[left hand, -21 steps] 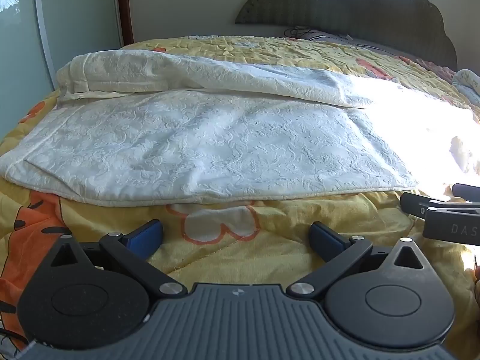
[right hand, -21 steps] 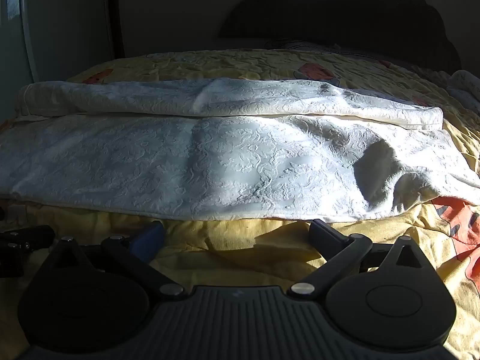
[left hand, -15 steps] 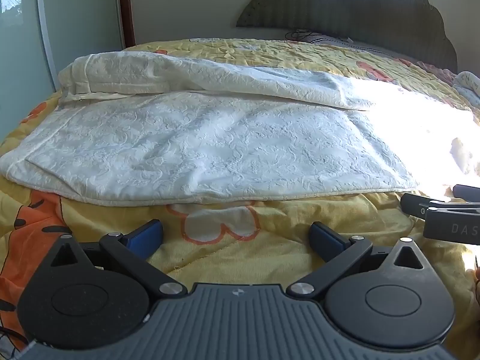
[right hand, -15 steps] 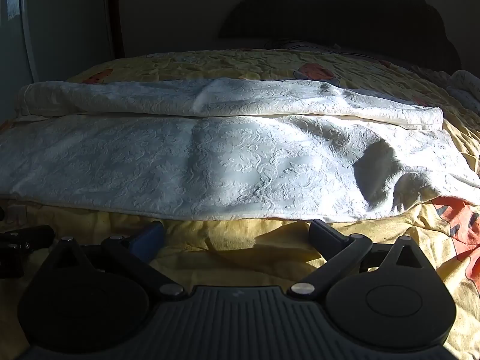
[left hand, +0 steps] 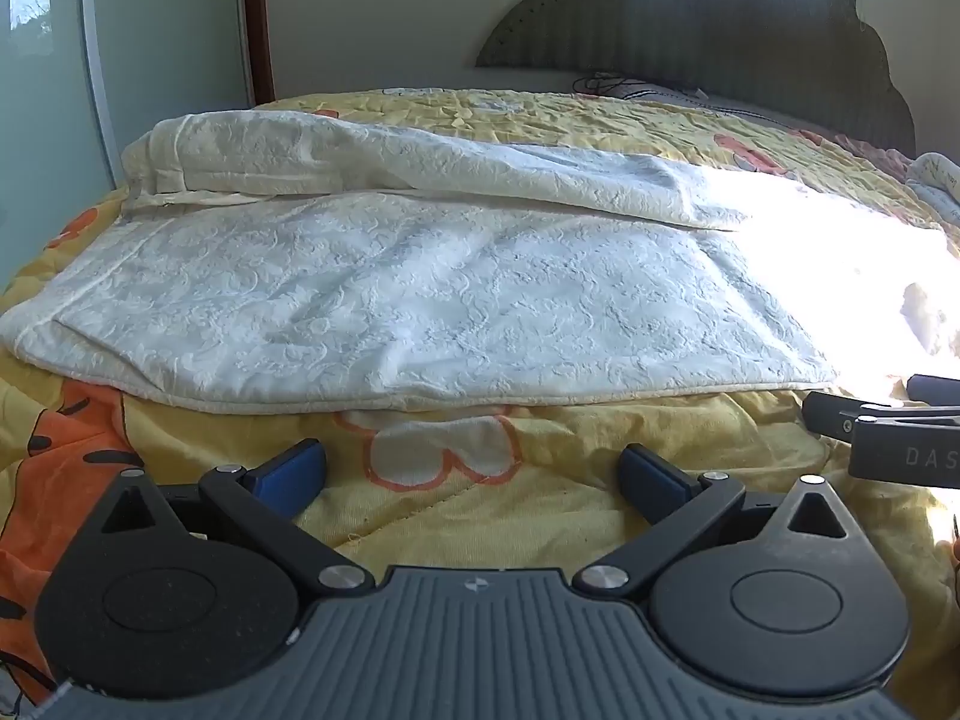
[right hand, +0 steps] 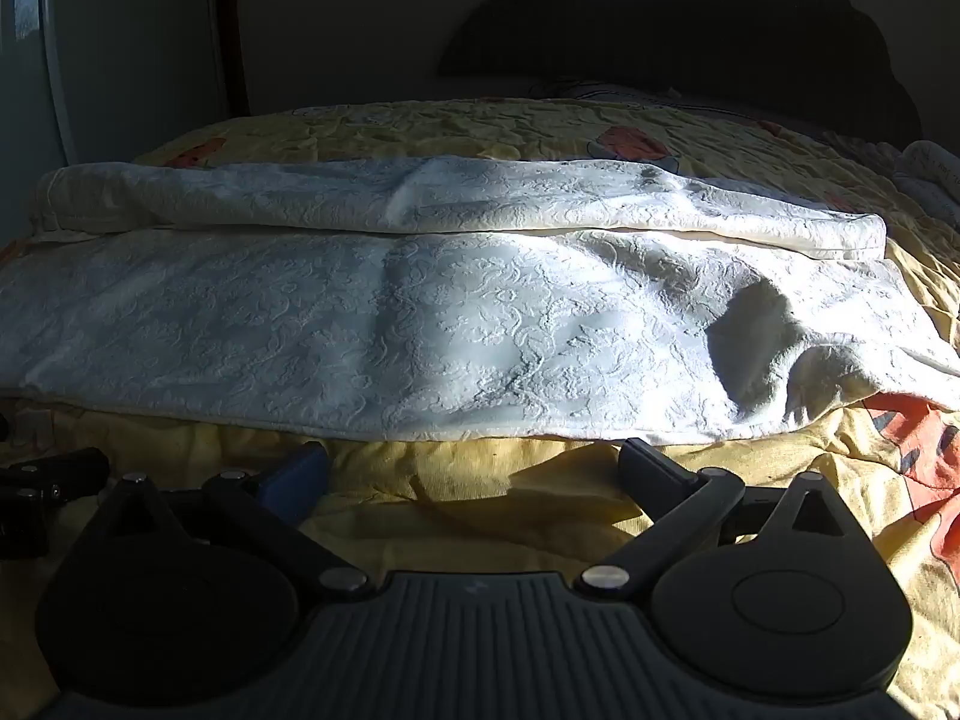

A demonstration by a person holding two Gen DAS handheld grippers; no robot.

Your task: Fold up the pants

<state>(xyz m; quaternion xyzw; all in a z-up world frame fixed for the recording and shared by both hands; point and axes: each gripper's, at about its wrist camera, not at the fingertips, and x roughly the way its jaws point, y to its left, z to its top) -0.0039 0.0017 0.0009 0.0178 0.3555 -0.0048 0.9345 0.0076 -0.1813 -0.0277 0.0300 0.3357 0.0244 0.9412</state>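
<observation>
The white embossed pants (left hand: 420,300) are laid flat on the bed (left hand: 540,516), on its yellow patterned quilt. Their long axis is set crosswise, parallel to the bed's near edge, with the two legs lying alongside each other, one nearer and one farther. Which end is the waist cannot be told. A raised fold is seen near the right end (right hand: 756,348). A strip of bare quilt is left between the pants' near hem and the near edge of the bed. Over that strip the left claw (left hand: 471,471) and the right claw (right hand: 474,471) are held released, jaws spread wide, nothing between them, short of the hem. The headboard (left hand: 720,30) is seen at the far edge.
</observation>
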